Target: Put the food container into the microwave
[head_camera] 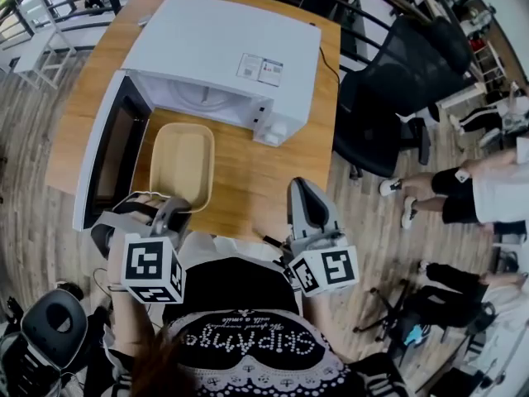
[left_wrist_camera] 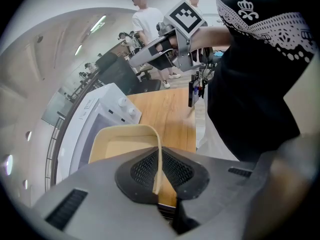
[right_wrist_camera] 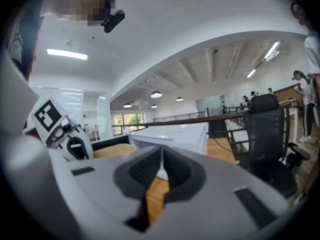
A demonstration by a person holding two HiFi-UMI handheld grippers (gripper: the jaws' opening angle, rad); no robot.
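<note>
On the bench (head_camera: 248,180), right before the open microwave (head_camera: 223,48): food container (head_camera: 182,160), not yet inside, between the swung-out door (head_camera: 111,151) and the control-panel side. Pinched by one thin wall at the near rim in the left tongs (left_wrist_camera: 157,176), clenched firmly on that wall. Looks empty. Hard to tell whether lifted or resting on the wood. Right tongs (right_wrist_camera: 161,166) closed on nothing, off to the side, well apart from the container.

Likely trouble from here:
- Gripped at one edge only, so apt to droop or swing at the far end; could catch that far end on the oven's front sill and jam or twist out of the pads.
- Thin, smooth wall; could slip free under a sideways push.
- Little room beside the door; could knock a corner against it if steered off line.
- Worth keeping level and aiming squarely at the opening, perhaps steadying with the idle tongs.
</note>
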